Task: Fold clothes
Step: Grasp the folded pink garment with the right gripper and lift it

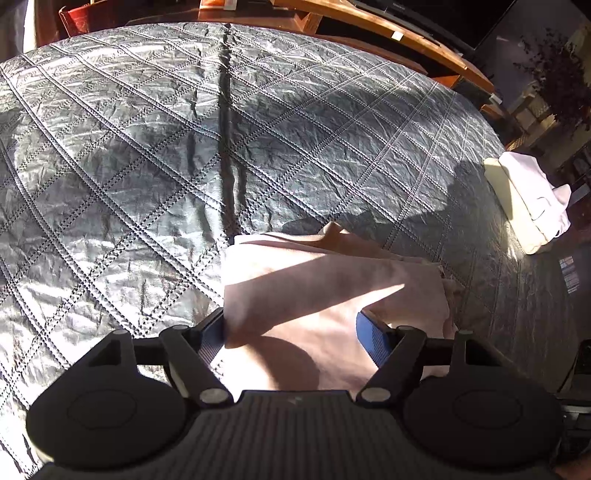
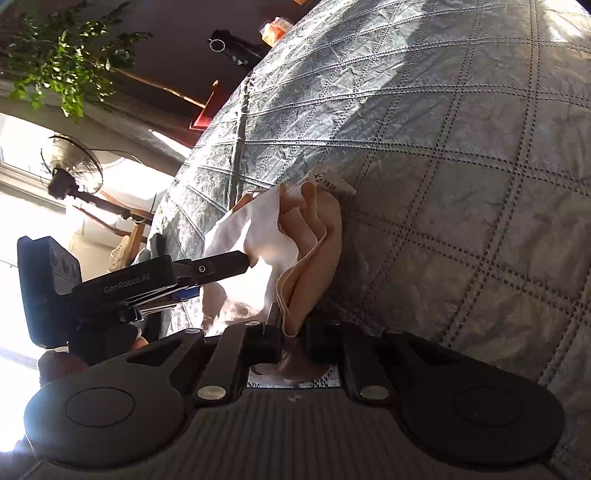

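Observation:
A pale pink garment [image 1: 332,288] lies folded on the grey quilted bedspread [image 1: 147,166]. My left gripper [image 1: 293,338] is open, its blue-padded fingers [image 1: 373,336] straddling the garment's near part; the left pad is partly under the cloth edge. In the right wrist view my right gripper [image 2: 293,341] is shut on the bunched edge of the same pink garment [image 2: 306,251], whose white care label [image 2: 330,181] sticks up. The left gripper also shows in the right wrist view [image 2: 240,264], reaching into the cloth from the left.
A folded white garment [image 1: 528,199] lies at the bed's right edge. A wooden bed frame [image 1: 406,40] and a red box [image 1: 81,18] are behind the bed. A standing fan [image 2: 74,166] and a green plant [image 2: 66,55] stand beside the bed.

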### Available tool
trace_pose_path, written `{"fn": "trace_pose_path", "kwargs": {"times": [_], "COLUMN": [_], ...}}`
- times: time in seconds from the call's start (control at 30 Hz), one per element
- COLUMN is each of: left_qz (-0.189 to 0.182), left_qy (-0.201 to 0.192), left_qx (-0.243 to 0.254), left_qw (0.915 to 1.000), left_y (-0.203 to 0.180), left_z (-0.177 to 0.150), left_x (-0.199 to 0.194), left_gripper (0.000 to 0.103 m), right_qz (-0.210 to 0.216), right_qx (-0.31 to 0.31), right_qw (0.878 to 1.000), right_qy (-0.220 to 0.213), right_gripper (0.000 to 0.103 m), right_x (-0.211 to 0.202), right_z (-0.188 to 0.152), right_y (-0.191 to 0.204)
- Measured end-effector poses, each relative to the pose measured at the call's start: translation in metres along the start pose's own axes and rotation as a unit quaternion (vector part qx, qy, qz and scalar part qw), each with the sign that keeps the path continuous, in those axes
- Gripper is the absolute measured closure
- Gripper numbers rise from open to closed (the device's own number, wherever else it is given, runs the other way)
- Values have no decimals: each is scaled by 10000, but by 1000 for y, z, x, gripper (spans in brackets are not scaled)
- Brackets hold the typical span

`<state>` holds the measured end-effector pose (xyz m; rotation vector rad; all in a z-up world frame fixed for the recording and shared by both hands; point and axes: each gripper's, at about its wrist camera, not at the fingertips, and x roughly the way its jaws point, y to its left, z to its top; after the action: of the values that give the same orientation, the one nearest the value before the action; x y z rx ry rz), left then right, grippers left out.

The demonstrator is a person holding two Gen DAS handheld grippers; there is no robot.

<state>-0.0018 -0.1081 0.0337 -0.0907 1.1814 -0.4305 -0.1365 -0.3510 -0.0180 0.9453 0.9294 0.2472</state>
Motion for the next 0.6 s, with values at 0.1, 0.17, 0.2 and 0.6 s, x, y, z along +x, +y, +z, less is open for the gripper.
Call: {"fn": "trace_pose_path", "kwargs": {"times": [0.1,0.17,0.2,0.6], "left_qz": [-129,-86,-12,268], "left_qy": [-75,-185,-245,-764], "left_qx": [-466,-609,-609,-524], "left_qw": [9988,9979,9978,9953], "left_y": [14,19,21,26], "left_z": [0,-2,-3,-9], "left_x": [-7,-13,-17,-50], "left_gripper": [45,49,49,51], "right_qz": [205,296,329,730], "right_qx": [307,481,547,1296], "right_qw": [9991,9979,9972,9770], "right_qy": [-200,-330,-382,-1530], "right_gripper": [91,91,91,91], "right_x": [-14,-23,-28,-86], "right_z": [2,2,1,13], "right_y": [-4,-5,-6,-10]}}
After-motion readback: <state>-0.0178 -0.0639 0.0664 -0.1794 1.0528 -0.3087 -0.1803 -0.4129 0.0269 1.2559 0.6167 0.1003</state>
